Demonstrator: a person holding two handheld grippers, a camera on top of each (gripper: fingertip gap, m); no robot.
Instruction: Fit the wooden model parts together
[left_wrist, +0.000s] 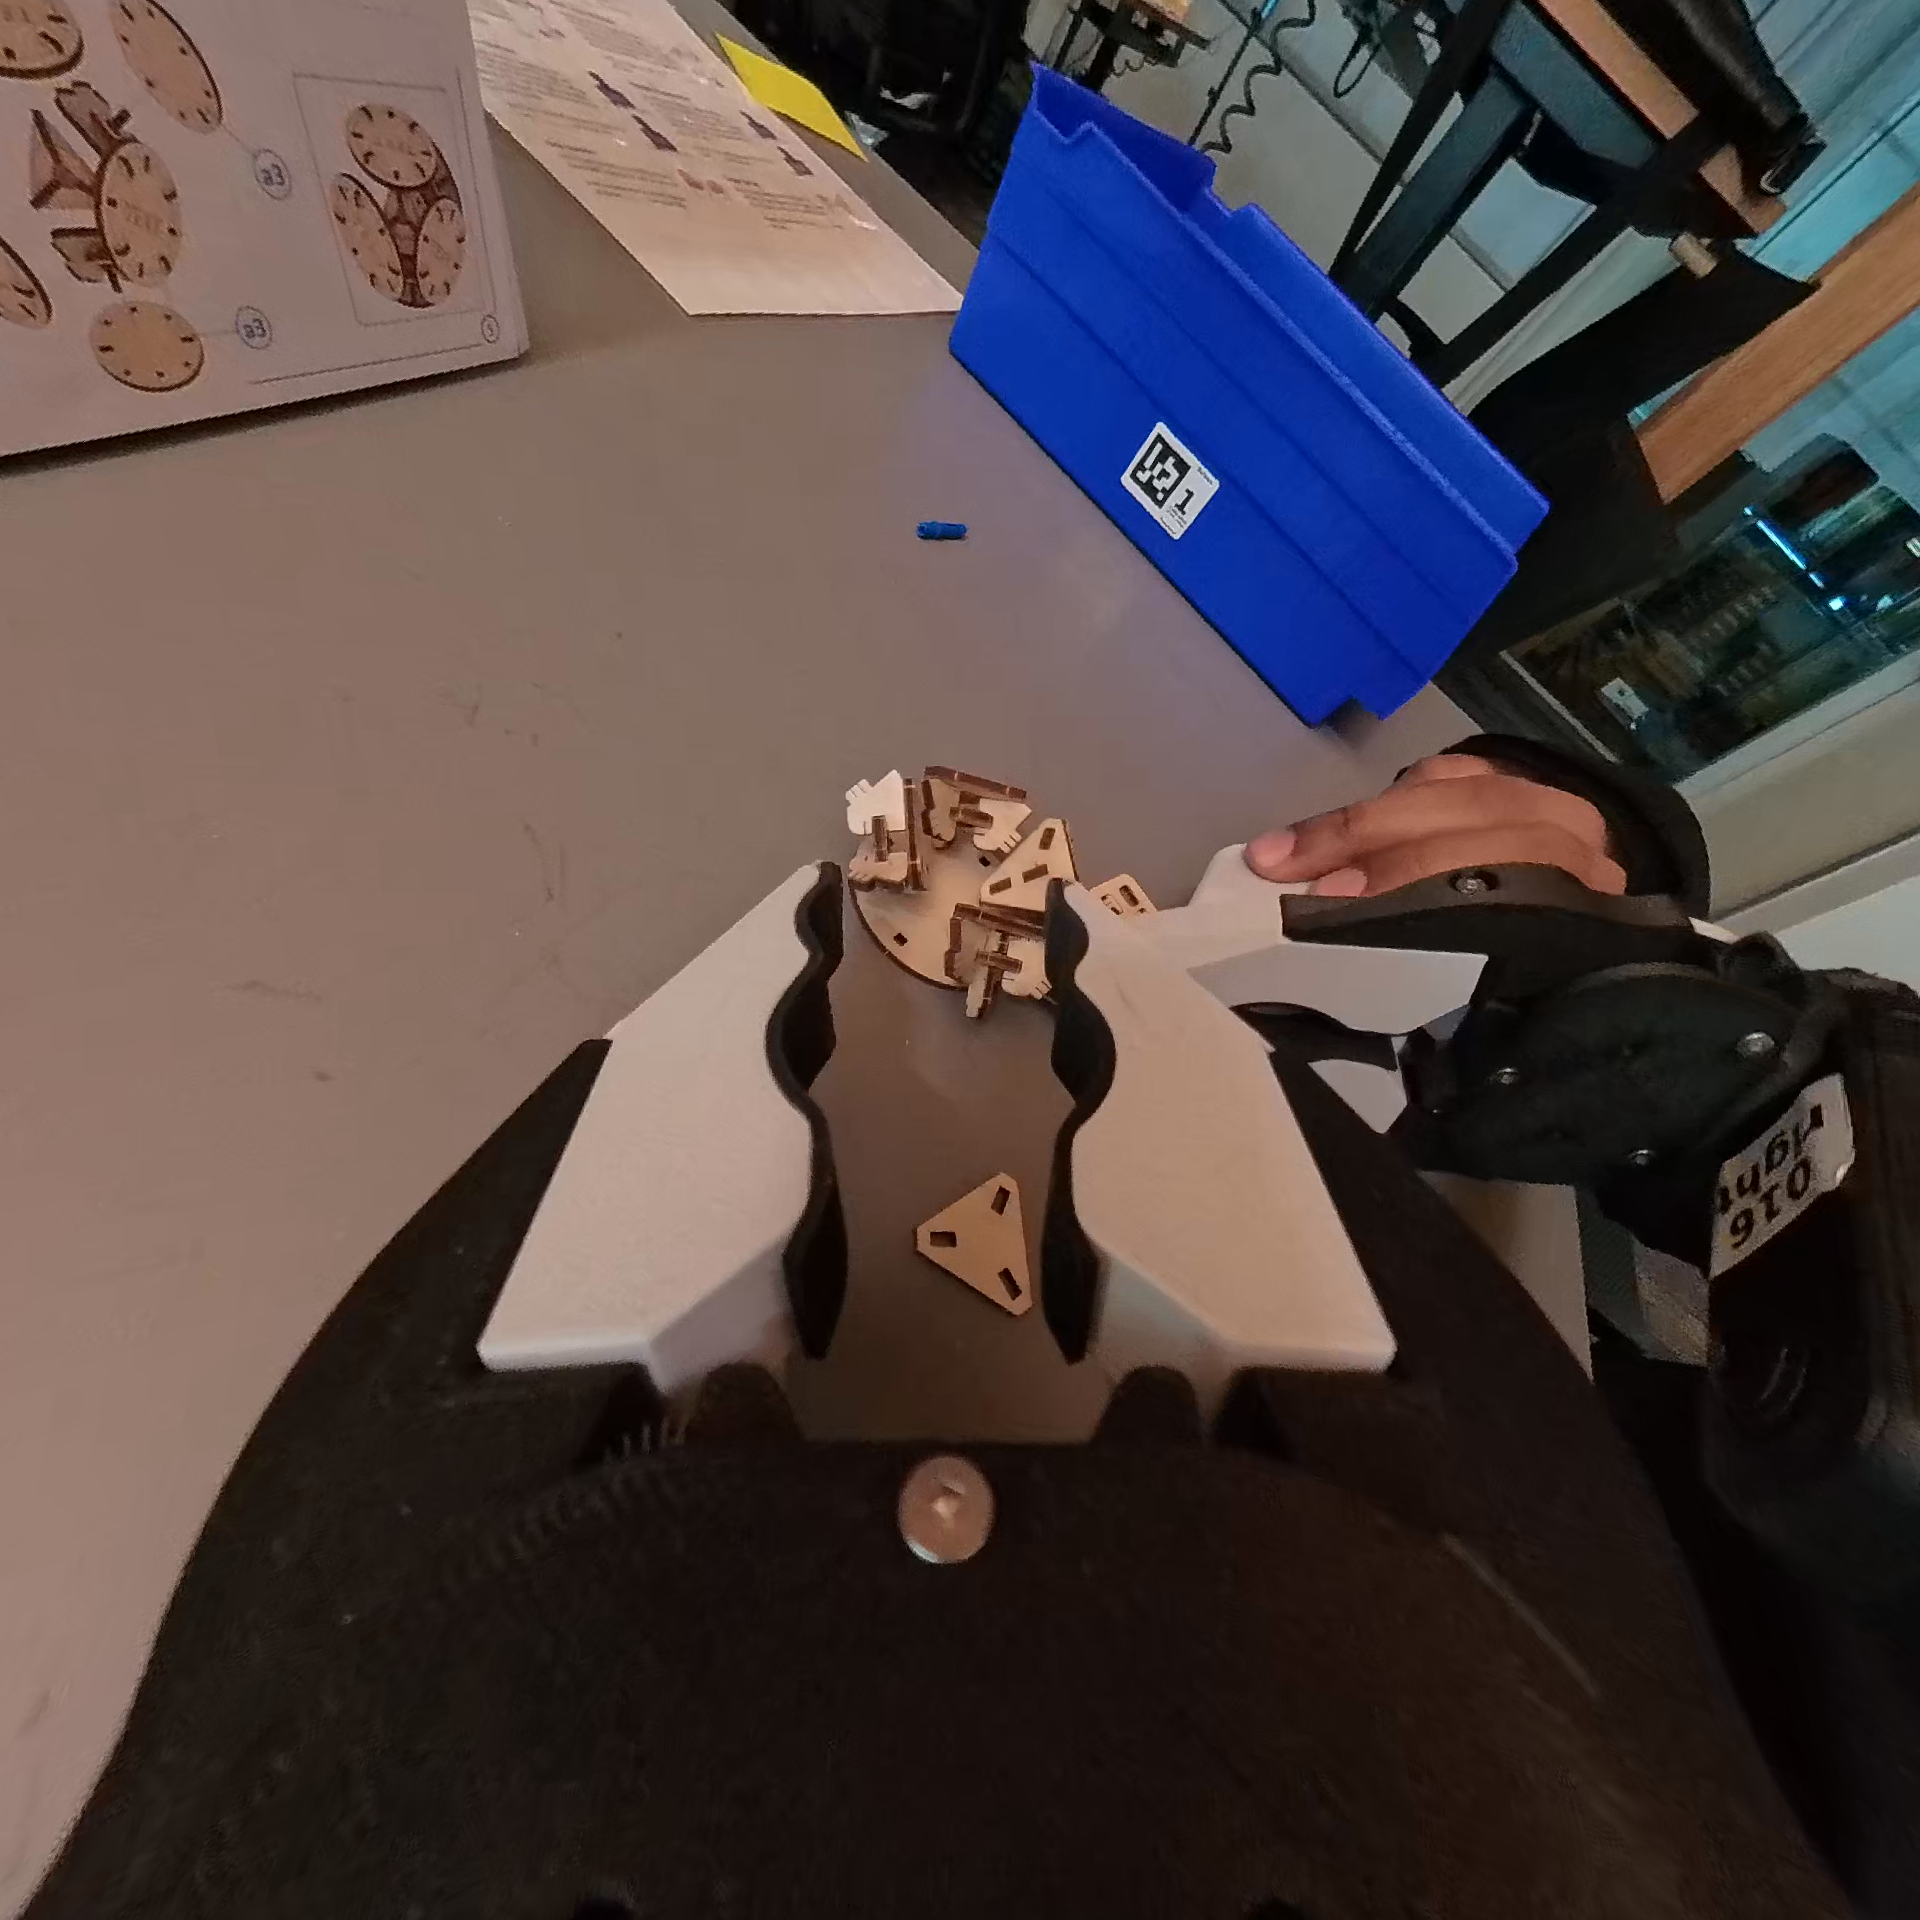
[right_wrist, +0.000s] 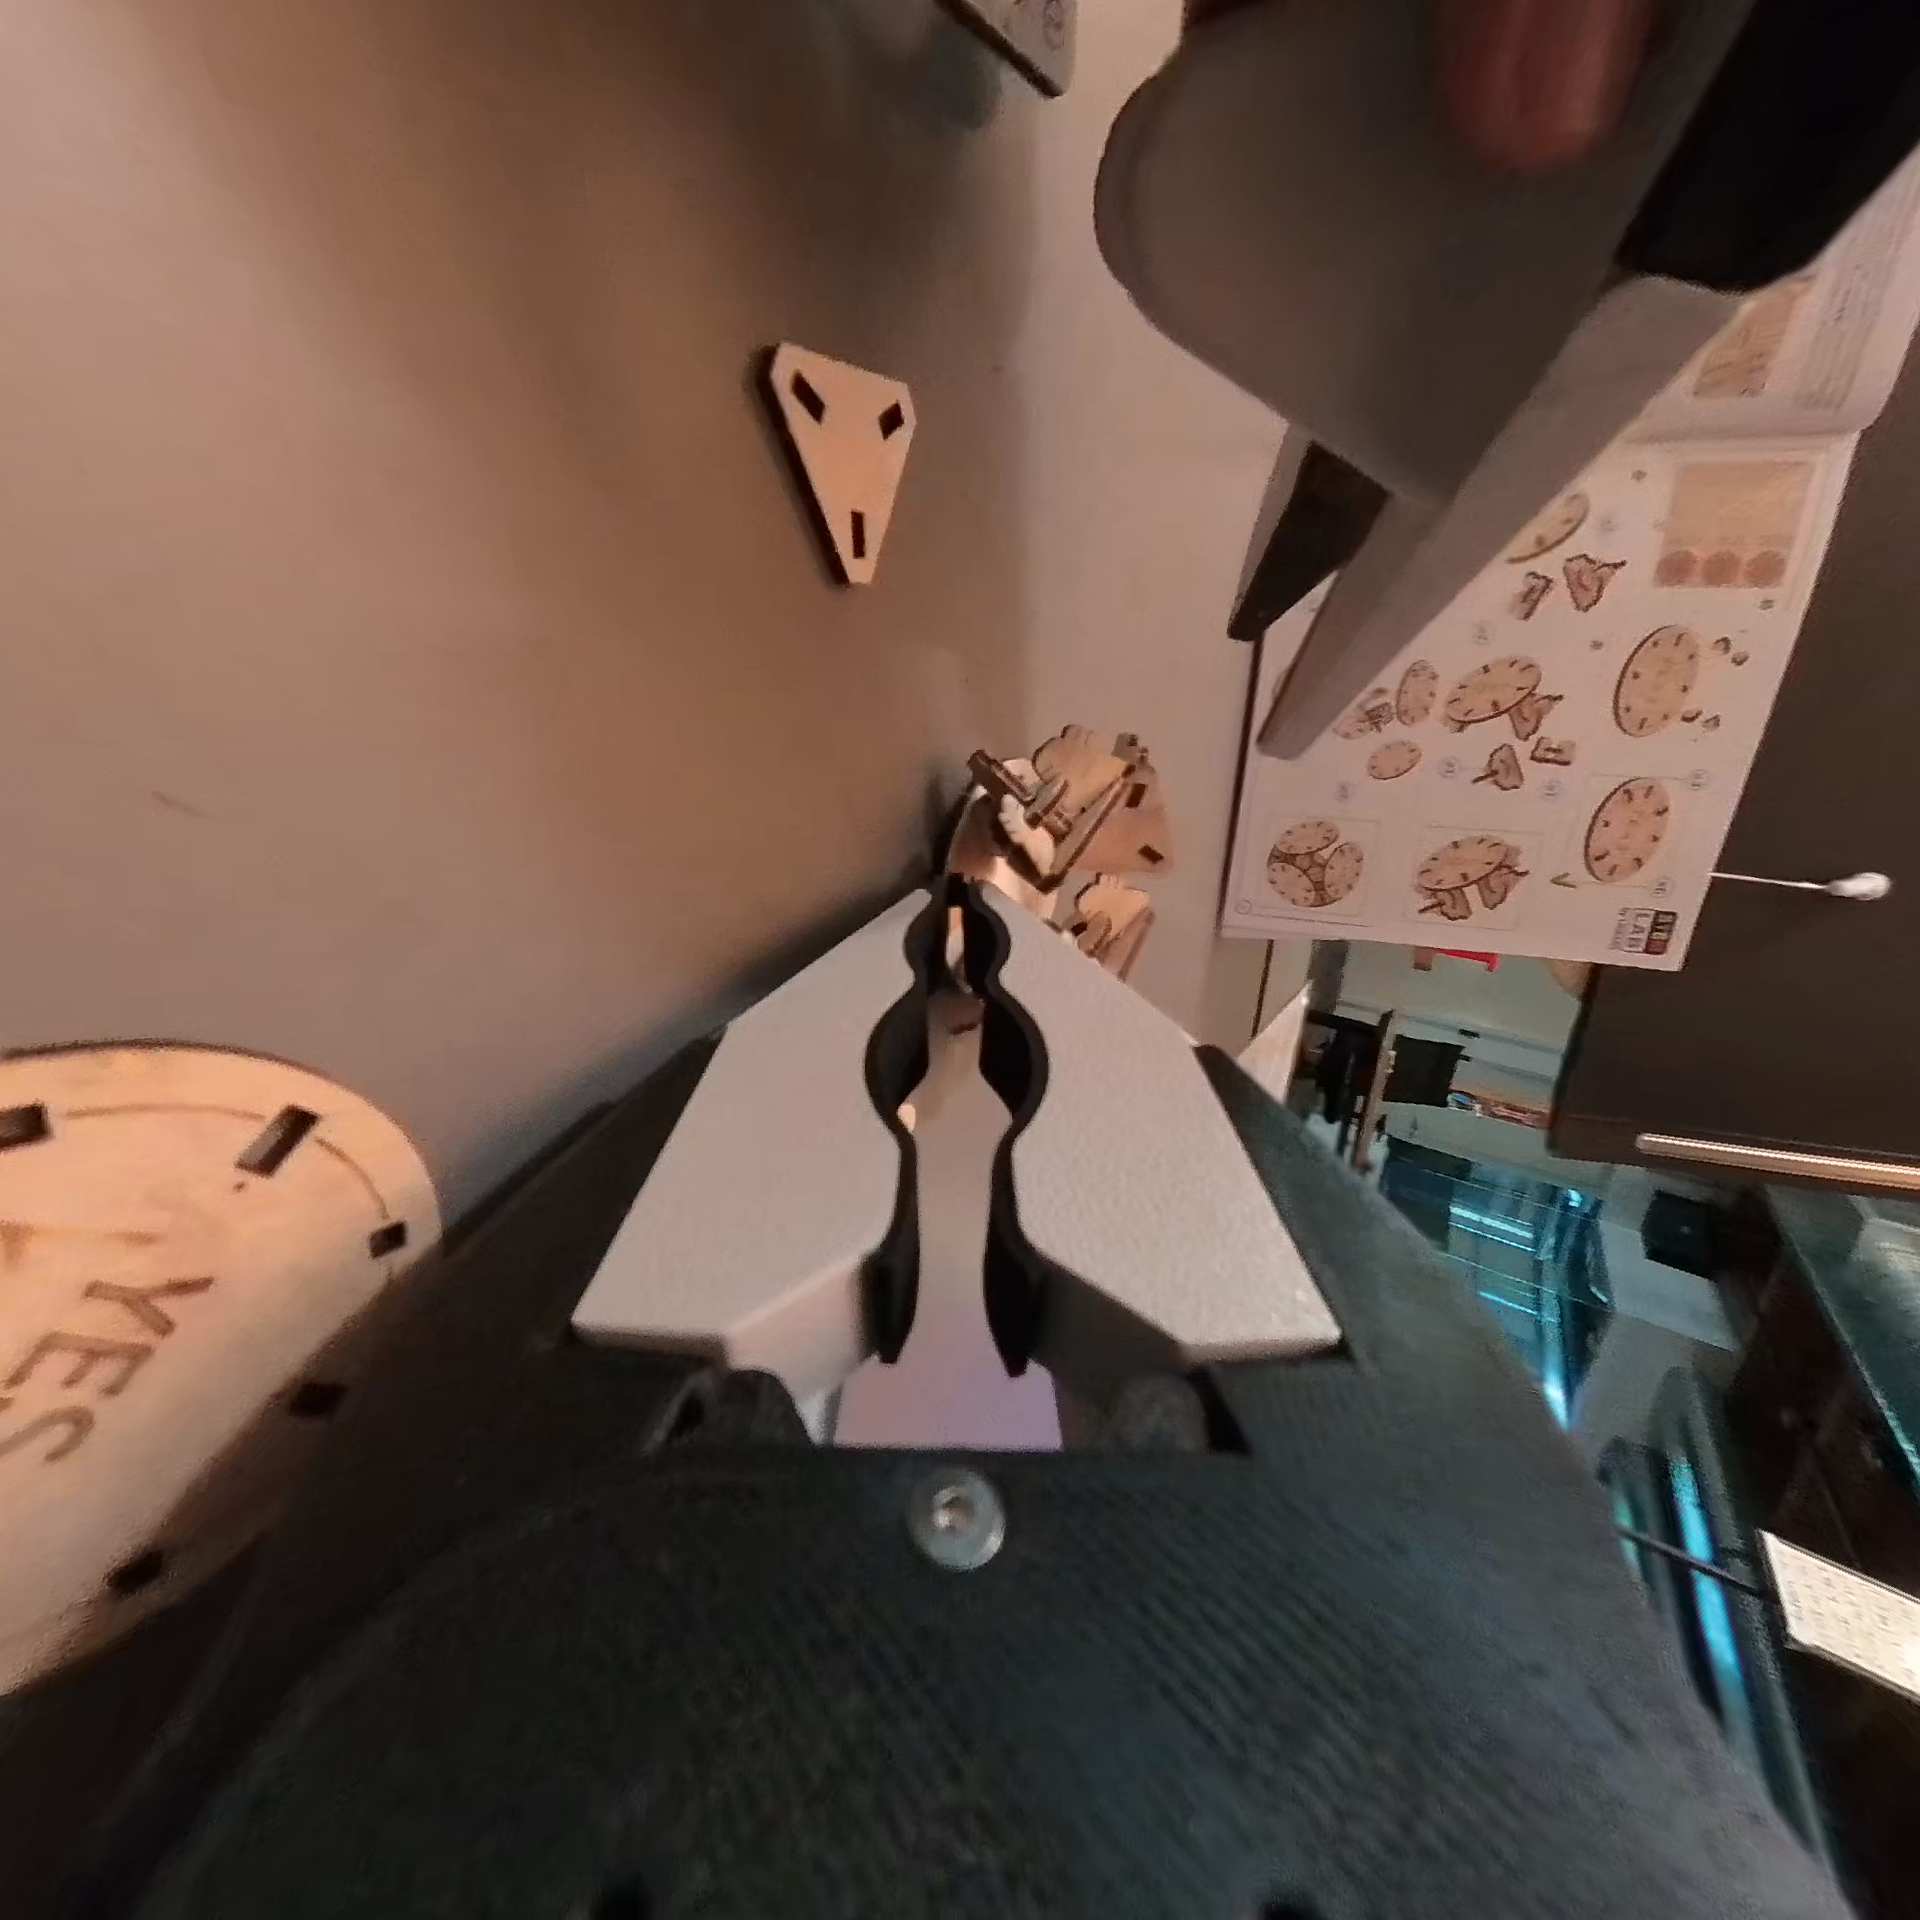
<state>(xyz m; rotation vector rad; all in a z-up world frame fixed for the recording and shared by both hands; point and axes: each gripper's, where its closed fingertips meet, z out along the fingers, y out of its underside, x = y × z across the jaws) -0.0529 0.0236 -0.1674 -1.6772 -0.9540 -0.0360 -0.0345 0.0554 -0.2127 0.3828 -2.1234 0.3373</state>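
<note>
**Two grippers at a small wooden assembly on the grey tabletop**

Only the left wrist view took in the far side of the tabletop (left_wrist: 436, 665). Toward the far left corner lay an open instruction booklet (left_wrist: 239, 208) with drawings of slotted discs, then a printed sheet (left_wrist: 707, 166) and a yellow slip (left_wrist: 779, 83) near the far edge. A small blue peg (left_wrist: 940, 531) lay alone in the middle. At the right edge stood a blue bin (left_wrist: 1236, 395) tipped away from the camera, a black-and-white coded sticker (left_wrist: 1169, 480) on its side; its contents could not be seen.

The left gripper (left_wrist: 945, 914) had its fingers well apart, nothing pressed between the pads. A wooden assembly (left_wrist: 951, 883), a round base carrying upright slotted pieces, sat at its fingertips, and a loose wooden triangle (left_wrist: 977, 1242) lay on the tabletop between the fingers, nearer the camera. To the right, a hand (left_wrist: 1455, 831) rested on the right gripper's body, which bore a white label.

The right wrist view alone showed a large wooden disc (right_wrist: 187, 1278) with burnt-in lettering at its left. It also showed the right gripper (right_wrist: 958, 914) closed on a thin edge of the wooden assembly, both black pads pressed against it. Beyond it lay the triangle, and the booklet at right.
</note>
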